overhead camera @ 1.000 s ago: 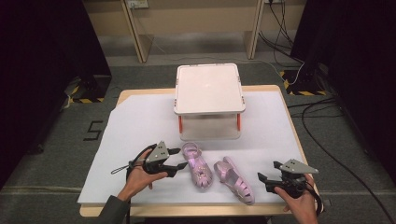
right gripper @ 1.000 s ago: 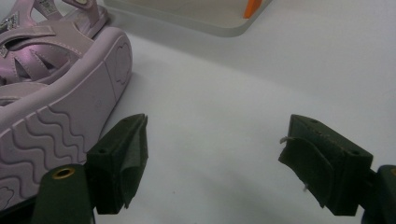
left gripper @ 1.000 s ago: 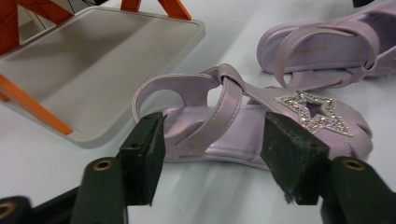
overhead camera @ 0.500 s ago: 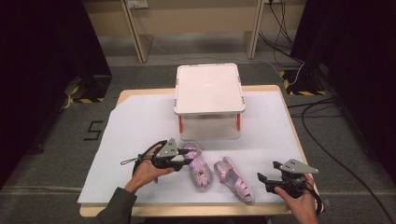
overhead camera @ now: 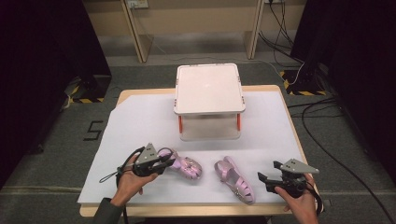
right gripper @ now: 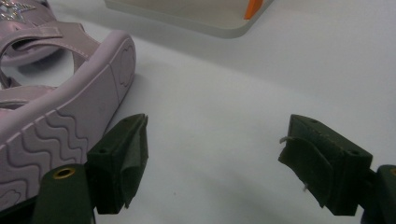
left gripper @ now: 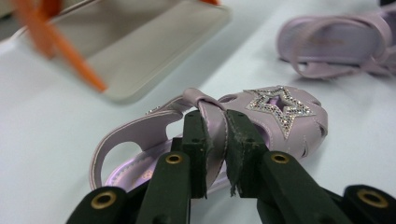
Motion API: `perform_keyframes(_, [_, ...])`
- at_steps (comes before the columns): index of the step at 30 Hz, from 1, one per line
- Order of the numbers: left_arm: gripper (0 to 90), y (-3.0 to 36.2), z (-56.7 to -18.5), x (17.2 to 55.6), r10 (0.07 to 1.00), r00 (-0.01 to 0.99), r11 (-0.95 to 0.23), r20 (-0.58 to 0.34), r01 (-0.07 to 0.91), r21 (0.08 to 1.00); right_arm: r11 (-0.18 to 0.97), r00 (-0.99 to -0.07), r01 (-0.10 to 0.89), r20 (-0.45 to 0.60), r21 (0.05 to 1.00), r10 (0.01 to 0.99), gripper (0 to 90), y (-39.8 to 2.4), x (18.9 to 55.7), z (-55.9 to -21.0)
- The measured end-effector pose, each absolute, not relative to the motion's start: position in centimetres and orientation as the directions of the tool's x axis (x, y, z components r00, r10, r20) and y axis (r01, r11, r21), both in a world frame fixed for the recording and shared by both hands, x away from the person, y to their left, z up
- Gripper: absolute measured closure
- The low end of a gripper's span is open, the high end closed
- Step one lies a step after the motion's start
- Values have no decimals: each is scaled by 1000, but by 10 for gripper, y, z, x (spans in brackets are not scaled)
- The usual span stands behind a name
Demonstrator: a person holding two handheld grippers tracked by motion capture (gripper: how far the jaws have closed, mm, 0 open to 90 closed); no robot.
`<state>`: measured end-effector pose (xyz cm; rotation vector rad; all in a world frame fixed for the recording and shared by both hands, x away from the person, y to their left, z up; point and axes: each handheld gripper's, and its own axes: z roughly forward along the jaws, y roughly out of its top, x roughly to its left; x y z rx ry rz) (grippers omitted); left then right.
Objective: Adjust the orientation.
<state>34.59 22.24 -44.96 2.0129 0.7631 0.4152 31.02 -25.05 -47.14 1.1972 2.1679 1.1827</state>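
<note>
Sandal (left gripper: pixel 261 121) strap is sitting pinched in your left gripper (left gripper: pixel 217 140), just closed; right gripper (right gripper: pixel 212 158) is gaping empty over bare sheet (overhead camera: pixel 140 121).

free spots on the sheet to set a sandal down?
Bare white sheet left of the two-tier stand, and right of it toward the table edge. Stand's top tray is bare. Crowded along the front: both sandals between the tongs.
</note>
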Motion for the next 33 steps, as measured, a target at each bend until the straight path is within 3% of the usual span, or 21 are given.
perform_keyframes(7, [782,225,-455,330,719,691,-328,-80,439,836,275,-558,496,59,824,828,226,-250,310,-471])
perform_keyframes(11, [780,223,-453,320,707,693,-297,-141,473,830,276,-558,497,60,823,828,225,-250,309,-471])
perform_keyframes(23, [704,224,-450,317,650,738,-347,-182,502,792,282,-560,494,54,823,827,225,-249,310,-472])
perform_keyframes(28, [832,219,-453,316,649,742,-345,-168,484,804,279,-558,494,54,823,828,226,-250,309,-472])
perform_keyframes(33, [850,219,-451,320,693,700,-268,-170,470,841,278,-559,491,54,826,828,226,-250,309,-471])
